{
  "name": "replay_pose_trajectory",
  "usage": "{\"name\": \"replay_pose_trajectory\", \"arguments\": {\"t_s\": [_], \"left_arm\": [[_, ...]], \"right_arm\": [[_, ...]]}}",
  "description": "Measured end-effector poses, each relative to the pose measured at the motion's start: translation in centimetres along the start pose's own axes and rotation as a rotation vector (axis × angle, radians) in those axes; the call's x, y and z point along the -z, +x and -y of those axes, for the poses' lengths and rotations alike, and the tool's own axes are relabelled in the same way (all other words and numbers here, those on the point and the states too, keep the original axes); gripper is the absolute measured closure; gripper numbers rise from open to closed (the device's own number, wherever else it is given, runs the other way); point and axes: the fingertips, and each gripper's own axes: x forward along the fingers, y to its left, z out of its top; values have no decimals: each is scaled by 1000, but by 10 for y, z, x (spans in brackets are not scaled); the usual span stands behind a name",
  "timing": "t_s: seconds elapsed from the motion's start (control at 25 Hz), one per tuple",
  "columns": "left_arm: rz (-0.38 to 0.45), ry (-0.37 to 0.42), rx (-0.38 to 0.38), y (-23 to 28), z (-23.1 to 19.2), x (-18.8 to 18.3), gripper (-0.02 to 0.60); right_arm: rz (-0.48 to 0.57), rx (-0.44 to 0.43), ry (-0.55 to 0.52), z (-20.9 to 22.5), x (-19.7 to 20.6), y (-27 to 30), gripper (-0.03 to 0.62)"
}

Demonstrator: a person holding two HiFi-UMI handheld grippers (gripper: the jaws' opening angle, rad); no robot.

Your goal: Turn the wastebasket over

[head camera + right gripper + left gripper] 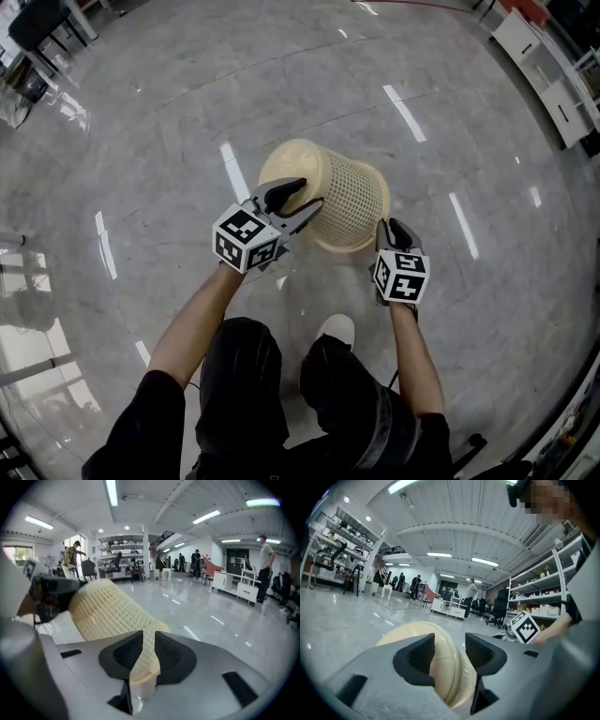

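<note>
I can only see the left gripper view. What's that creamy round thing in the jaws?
Observer: One end of a basket. The head view shows that its side is mesh and that it's tipped over sideways.
Child: Is the other gripper helping?
Observer: Yes. The right gripper is closed on the mesh wall at the basket's other end.
Child: Is anything in the way down there?
Observer: The head view shows the person's white shoe, just short of the basket.
</note>
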Motion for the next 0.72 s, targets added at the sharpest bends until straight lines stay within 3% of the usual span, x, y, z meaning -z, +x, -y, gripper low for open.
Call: {"name": "replay_pose_trajectory", "arguments": {"t_s": [0.12, 0.24, 0.32, 0.52, 0.72], "left_arm": [[-13, -73, 79, 16, 17, -2, 374], [-35, -89, 119, 32, 34, 3, 374], [-47, -94, 147, 43, 46, 5, 374], [-78, -22, 221, 65, 78, 7, 374], [-24, 138, 227, 54, 96, -7, 374]], "right_arm": [[94, -165, 6, -35, -55, -17, 530], [89, -267, -10, -62, -79, -16, 521], [67, -259, -13, -63, -77, -10, 515], [20, -147, -17, -30, -60, -7, 505], [-86, -95, 24, 0, -16, 7, 517]]}}
